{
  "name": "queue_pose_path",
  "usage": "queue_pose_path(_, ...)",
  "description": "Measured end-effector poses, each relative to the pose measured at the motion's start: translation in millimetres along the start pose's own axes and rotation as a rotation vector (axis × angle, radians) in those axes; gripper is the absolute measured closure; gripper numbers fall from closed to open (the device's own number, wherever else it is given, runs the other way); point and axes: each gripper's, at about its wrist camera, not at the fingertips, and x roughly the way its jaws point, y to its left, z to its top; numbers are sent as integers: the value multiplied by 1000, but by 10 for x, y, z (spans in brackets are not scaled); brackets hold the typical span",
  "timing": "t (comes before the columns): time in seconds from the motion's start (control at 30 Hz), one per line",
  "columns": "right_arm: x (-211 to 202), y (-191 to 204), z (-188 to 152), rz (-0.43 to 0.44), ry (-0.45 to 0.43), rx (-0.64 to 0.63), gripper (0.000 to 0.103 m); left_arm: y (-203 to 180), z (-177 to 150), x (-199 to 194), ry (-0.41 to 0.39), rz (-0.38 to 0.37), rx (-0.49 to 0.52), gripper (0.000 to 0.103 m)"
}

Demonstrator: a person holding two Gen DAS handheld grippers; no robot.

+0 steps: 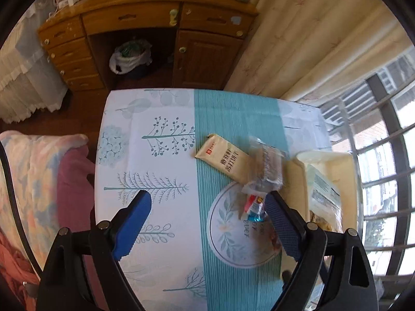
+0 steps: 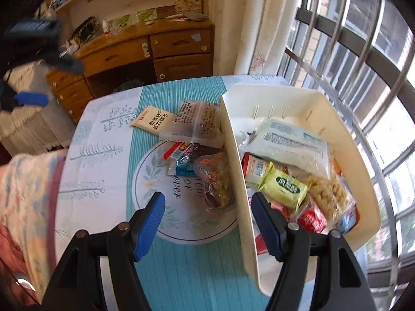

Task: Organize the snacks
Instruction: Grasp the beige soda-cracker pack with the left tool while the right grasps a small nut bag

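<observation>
Right wrist view: right gripper (image 2: 207, 223) gapes empty astride the near wall of the cream basket (image 2: 237, 181), full of snack packets; loose packets (image 2: 205, 155) lie beside it on the tablecloth (image 2: 103, 155); left gripper (image 1: 207, 223) wide apart, empty, over the cracker packet (image 1: 223, 159).

I note my left gripper (image 1: 207, 208) tilted steeply downward, jaws wide apart (nothing between them). My right gripper (image 2: 207, 208) likewise points down, jaws apart, gripping nothing.
</observation>
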Motion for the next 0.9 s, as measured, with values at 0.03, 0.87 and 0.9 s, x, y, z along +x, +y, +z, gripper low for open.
queue_pose_path(0.03,32,16,-1,-5,-4,-27,34,-39,85,112,13,38,-13,14)
queue_pose_path(0.87,741,223,27,-111,40,-390,72,-197,631,2016,244,79,-292,18)
queue_pose_path(0.9,750,228,22,-111,39,-396,72,-218,629,2061,245,78,-292,18)
